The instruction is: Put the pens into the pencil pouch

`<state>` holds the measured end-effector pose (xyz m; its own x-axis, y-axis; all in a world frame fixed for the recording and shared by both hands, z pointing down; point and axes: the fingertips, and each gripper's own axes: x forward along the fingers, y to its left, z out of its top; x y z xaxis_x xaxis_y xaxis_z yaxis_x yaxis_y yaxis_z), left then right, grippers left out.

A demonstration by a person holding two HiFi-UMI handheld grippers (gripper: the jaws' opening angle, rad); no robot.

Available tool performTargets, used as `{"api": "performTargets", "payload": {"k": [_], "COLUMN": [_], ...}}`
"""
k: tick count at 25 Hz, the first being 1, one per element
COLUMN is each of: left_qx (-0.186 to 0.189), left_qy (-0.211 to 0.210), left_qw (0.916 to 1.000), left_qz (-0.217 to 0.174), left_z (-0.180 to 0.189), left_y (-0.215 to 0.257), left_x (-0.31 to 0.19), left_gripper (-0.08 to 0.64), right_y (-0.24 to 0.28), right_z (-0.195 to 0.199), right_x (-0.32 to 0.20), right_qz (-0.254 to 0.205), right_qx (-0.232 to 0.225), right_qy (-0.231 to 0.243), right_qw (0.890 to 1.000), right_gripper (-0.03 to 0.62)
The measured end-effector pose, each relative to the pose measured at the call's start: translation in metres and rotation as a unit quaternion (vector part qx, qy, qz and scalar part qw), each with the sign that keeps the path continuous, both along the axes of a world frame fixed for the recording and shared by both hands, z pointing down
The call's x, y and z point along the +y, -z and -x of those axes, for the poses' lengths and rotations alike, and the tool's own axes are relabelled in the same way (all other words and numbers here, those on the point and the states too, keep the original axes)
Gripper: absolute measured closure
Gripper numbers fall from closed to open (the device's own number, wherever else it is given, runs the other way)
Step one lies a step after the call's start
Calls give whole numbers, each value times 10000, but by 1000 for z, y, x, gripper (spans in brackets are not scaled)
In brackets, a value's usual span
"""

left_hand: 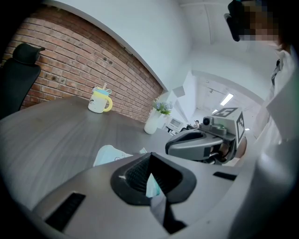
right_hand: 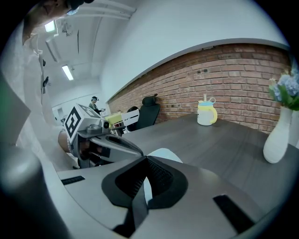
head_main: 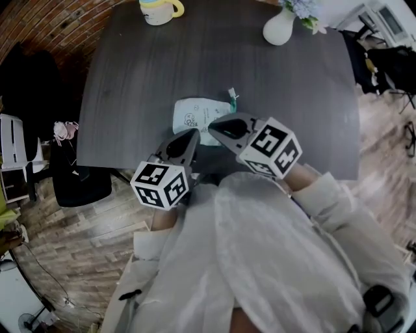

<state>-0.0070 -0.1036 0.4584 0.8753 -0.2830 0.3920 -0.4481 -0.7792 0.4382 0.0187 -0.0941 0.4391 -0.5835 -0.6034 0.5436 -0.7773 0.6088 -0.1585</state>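
Pouch position: the pencil pouch (head_main: 195, 114) lies flat on the dark table (head_main: 149, 71), at its near side, straight ahead of both your grippers. Pale, printed fabric, with a teal zipper pull (head_main: 232, 97) at its far right corner.

Left gripper (head_main: 193, 135): its tip sits at the pouch's near left corner. In the left gripper view the jaws (left_hand: 150, 161) are together, pads meeting. A pale teal sliver shows in the slit behind them, the same colour as the pouch (left_hand: 108, 155), which spreads ahead and to the left of the tip. Whether any cloth is nipped cannot be told.

Right gripper (head_main: 211, 125): its tip is over the pouch's near right part, just beside your left tip, with the two converging. In the right gripper view the jaws (right_hand: 145, 161) are likewise closed, with a pale strip in the slit. The pouch (right_hand: 163, 154) peeks out just beyond the tip. The same doubt applies about a pinch.

Each gripper sees the other close at its side: the right one (left_hand: 169, 148) in the left gripper view, the left one (right_hand: 139, 151) in the right.

Far side of table, well apart from your grippers: a yellow-handled mug (head_main: 159, 10) ahead and left, a white vase (head_main: 279, 26) with flowers ahead and right.
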Motion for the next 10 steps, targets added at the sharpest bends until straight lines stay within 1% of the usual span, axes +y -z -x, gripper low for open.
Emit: {"api": "performTargets", "payload": {"k": [5,10], "left_qx": [-6,-14], "left_qy": [-39,-98], "left_qw": [10000,9999], "left_qz": [9,64], "left_z": [-5,-8], "left_y": [0,-4], "left_x": [-3,-5], "left_gripper": [555,555], "right_y": [-5,-2], "right_z": [-2,-11], "right_x": [4,-1], "right_qz": [71,89], "right_qx": [133,137], "right_qy": [95,150], "right_qw": [9998,9998], "right_gripper": [588,588]}}
